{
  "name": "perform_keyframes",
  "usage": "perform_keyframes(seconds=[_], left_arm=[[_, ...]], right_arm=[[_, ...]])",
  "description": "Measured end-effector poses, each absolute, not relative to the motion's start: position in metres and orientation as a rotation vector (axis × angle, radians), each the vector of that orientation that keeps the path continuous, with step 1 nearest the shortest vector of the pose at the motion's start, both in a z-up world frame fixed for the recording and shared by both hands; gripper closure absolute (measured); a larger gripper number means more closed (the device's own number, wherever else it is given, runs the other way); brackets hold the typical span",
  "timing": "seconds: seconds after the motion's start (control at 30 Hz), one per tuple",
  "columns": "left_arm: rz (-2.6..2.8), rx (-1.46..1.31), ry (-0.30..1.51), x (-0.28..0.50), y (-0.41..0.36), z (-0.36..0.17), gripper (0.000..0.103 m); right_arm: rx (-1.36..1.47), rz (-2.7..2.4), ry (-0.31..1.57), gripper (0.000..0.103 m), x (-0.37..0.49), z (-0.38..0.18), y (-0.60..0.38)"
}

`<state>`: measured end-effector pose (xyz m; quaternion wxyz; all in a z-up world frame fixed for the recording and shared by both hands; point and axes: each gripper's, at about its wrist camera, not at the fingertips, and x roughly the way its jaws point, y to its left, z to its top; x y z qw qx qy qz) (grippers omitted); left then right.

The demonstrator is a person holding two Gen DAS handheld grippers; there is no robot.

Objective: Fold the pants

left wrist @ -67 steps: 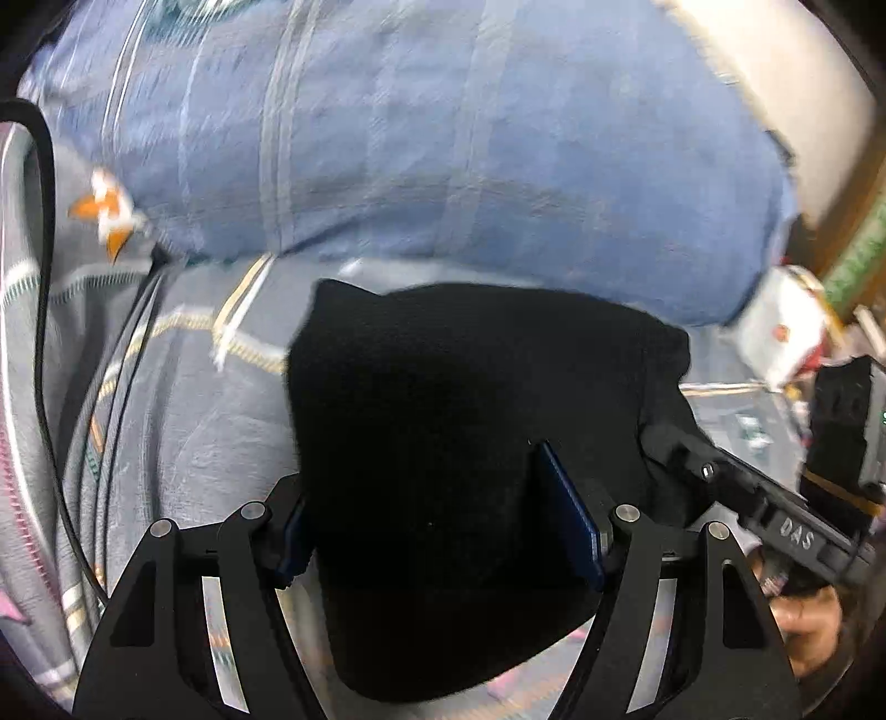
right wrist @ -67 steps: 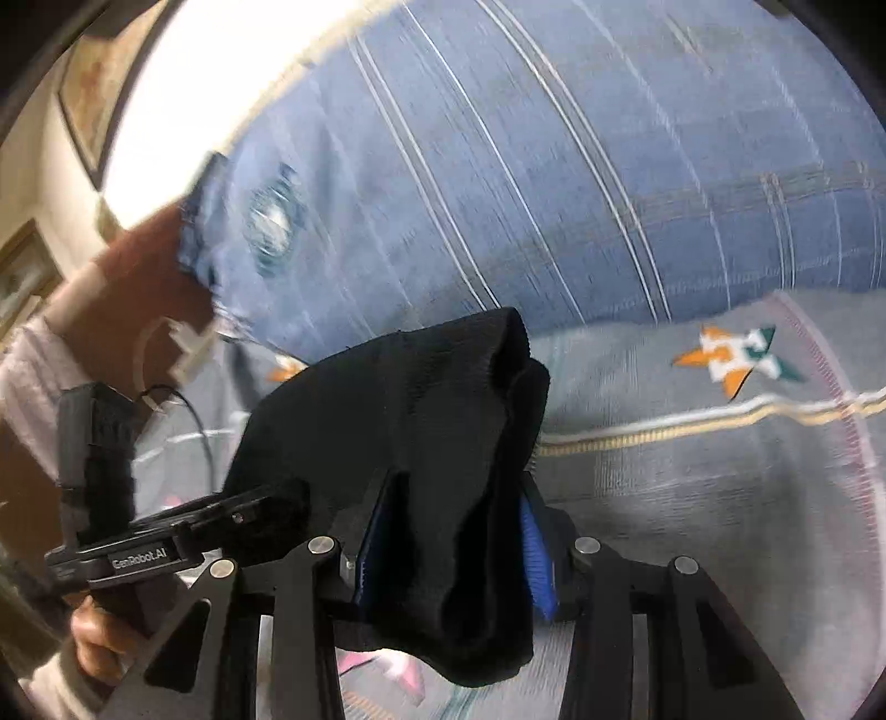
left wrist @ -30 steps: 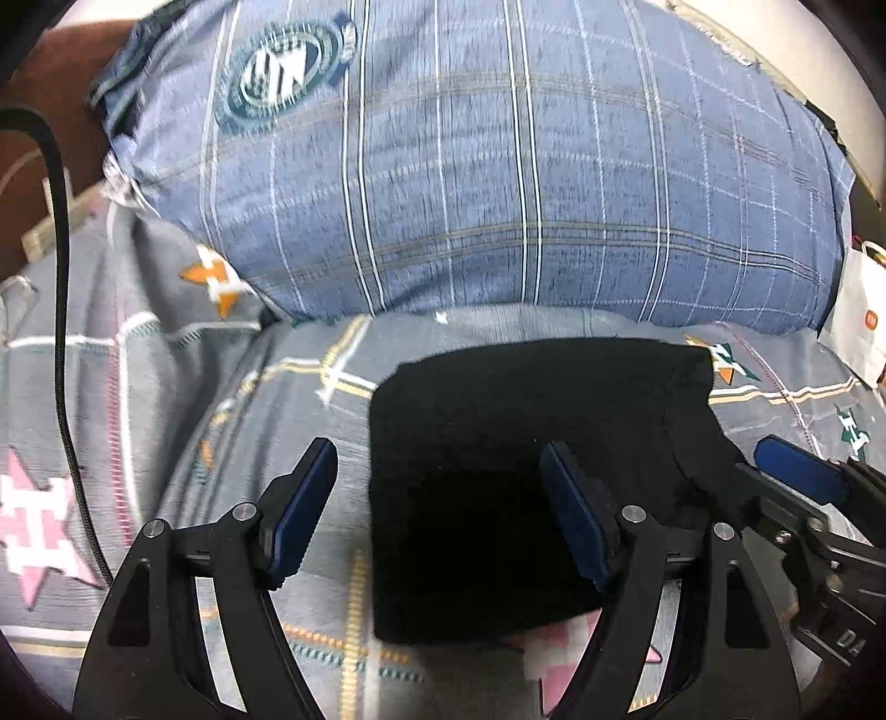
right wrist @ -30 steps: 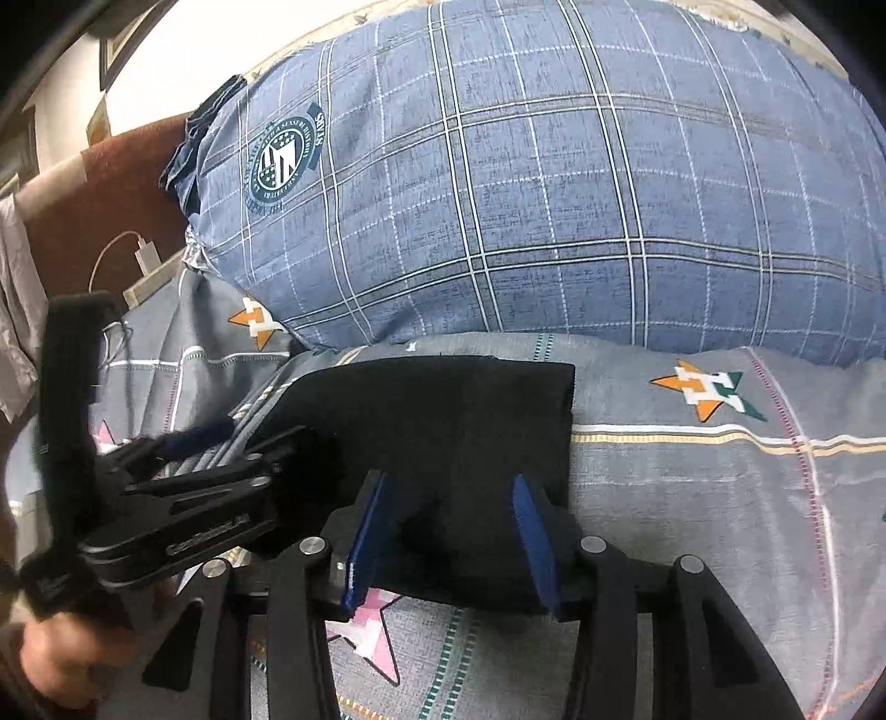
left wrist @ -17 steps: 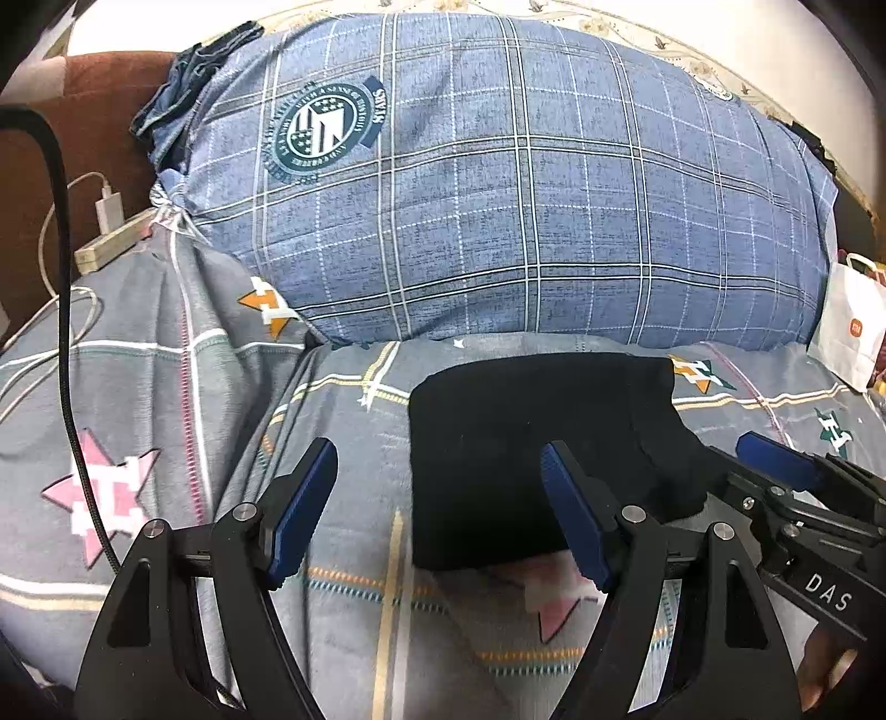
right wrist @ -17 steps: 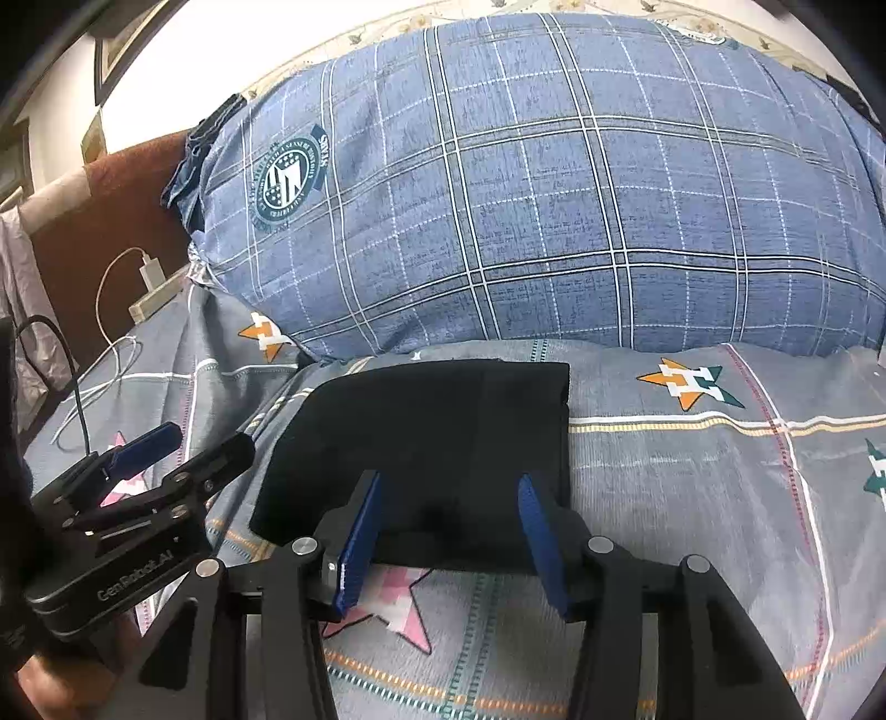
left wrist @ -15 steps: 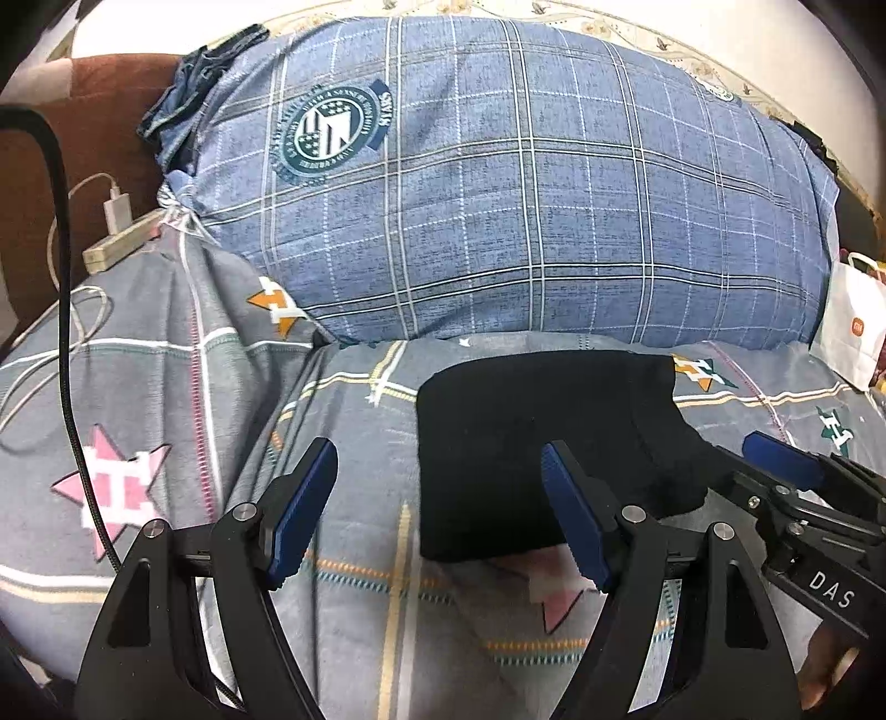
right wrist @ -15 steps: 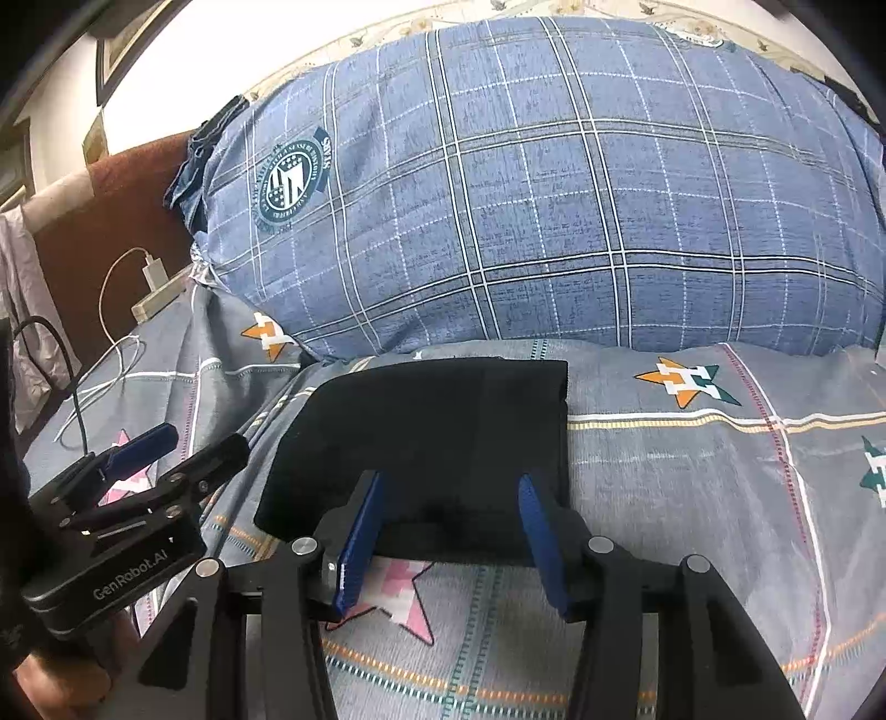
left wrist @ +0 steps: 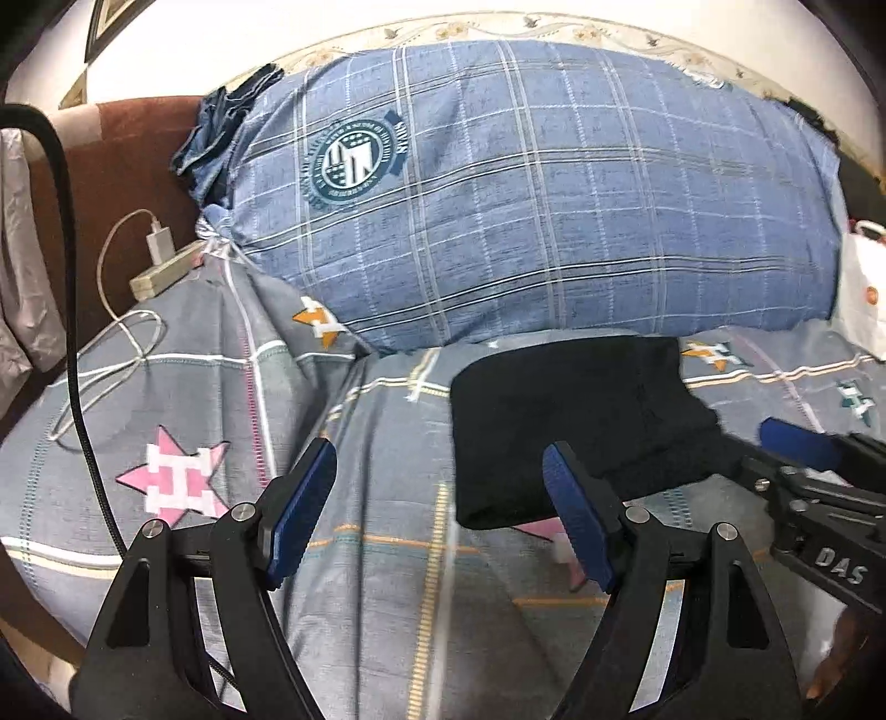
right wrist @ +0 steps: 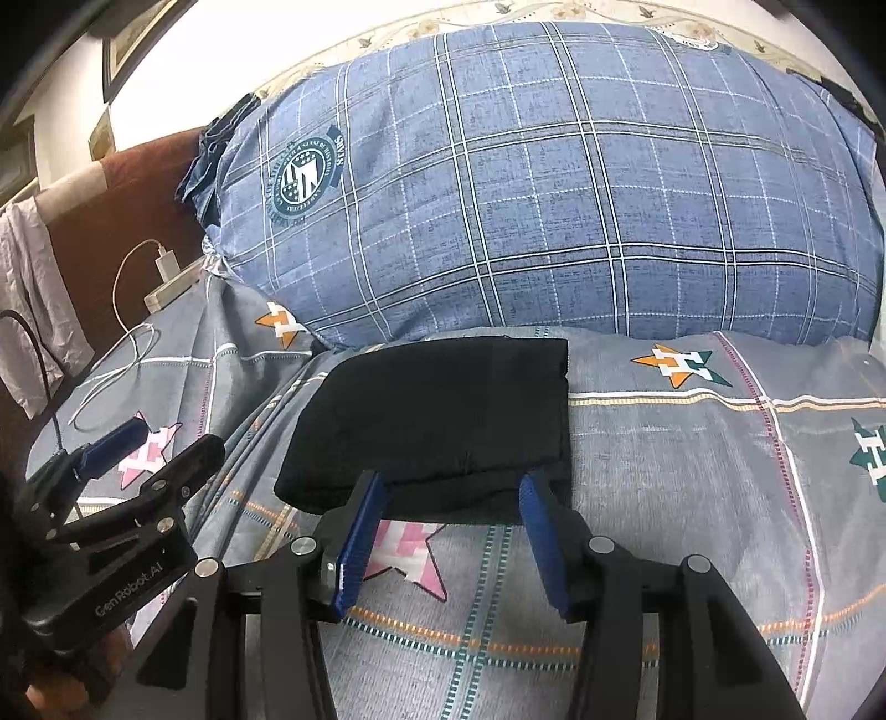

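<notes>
Both grippers pulled back, folded black pants (right wrist: 443, 421) released, near edge partly hidden.

"DAS" in white on the right gripper (left wrist: 797, 443). "GenRobot.AI" on the left gripper (right wrist: 149, 448). Crest lettering on the blue pillow (right wrist: 554, 194) too small to read.

Domestic bedroom. We identify the setting by a bed covered with a grey bedsheet (left wrist: 232, 387) printed with stars, a large blue plaid pillow (right wrist: 554, 183) lying along its far edge, and a brown headboard (left wrist: 122, 166) at the left. We also note a white charger and cable (right wrist: 160, 266) at the bed's far left corner, a framed picture (right wrist: 133, 50) on the pale wall, and a floral wallpaper border (left wrist: 498, 27).
</notes>
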<state>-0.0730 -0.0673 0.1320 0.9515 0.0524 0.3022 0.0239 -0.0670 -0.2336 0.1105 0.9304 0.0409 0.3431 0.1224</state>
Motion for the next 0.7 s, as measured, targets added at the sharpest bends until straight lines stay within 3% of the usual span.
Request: perform_keyframes(seconds=[0.7], left_arm=[[-0.017, 0.047, 0.647, -0.0703, -0.0695, 0.1314, 0.025]], right_arm=[[0.073, 0.232, 0.698, 0.053, -0.0681, 0.1117, -0.2339]])
